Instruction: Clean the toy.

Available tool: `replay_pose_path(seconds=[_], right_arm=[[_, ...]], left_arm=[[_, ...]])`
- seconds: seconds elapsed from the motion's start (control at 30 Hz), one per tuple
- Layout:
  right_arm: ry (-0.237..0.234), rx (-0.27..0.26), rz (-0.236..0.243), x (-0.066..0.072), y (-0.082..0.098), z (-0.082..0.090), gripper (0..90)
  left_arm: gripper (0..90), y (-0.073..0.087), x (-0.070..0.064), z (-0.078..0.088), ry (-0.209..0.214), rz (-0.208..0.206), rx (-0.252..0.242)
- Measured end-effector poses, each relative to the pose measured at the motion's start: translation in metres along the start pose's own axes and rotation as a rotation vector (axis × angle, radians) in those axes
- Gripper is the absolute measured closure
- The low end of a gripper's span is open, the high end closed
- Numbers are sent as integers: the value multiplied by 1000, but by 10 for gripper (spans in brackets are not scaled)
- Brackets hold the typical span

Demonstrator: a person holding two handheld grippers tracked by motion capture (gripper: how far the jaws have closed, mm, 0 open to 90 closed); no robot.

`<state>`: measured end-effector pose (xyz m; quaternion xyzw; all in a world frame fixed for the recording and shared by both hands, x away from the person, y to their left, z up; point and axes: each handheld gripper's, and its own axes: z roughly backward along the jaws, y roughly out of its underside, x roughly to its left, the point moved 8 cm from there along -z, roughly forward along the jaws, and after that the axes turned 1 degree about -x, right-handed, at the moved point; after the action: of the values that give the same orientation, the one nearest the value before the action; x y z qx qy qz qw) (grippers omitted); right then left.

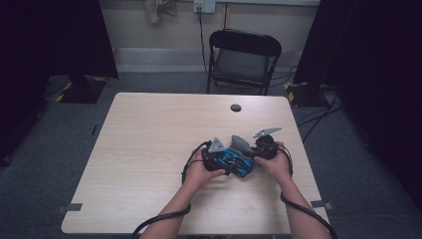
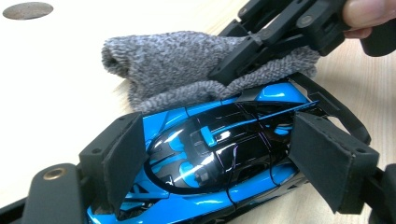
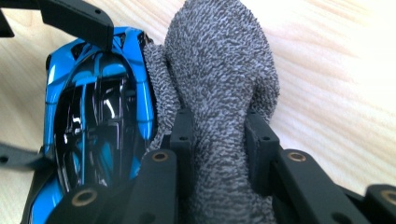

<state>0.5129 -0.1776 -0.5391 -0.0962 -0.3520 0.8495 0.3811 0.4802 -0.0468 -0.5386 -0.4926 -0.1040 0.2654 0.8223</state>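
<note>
From the high view, the blue toy car point(image 1: 235, 162) sits near the table's point(image 1: 149, 149) near right side, between both hands. In the left gripper view, the left gripper point(image 2: 219, 163) squeezes the car's sides. In the right gripper view, the right gripper point(image 3: 219, 140) pinches the grey cloth point(image 3: 219, 70) against the car; rub gently and hold the car steady.

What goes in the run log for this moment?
left gripper: shut on blue toy car | right gripper: shut on grey cloth | cloth touching car | table
</note>
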Motion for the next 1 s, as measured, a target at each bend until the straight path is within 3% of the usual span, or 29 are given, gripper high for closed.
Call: replay_pose_path(seconds=[0.5, 1.0], right_arm=[[1, -9, -15, -7, 23, 21, 697], [-11, 5, 4, -5, 41, 38, 694]], left_arm=[[186, 0, 0, 0, 2, -3, 0], [189, 0, 0, 0, 4, -4, 7]])
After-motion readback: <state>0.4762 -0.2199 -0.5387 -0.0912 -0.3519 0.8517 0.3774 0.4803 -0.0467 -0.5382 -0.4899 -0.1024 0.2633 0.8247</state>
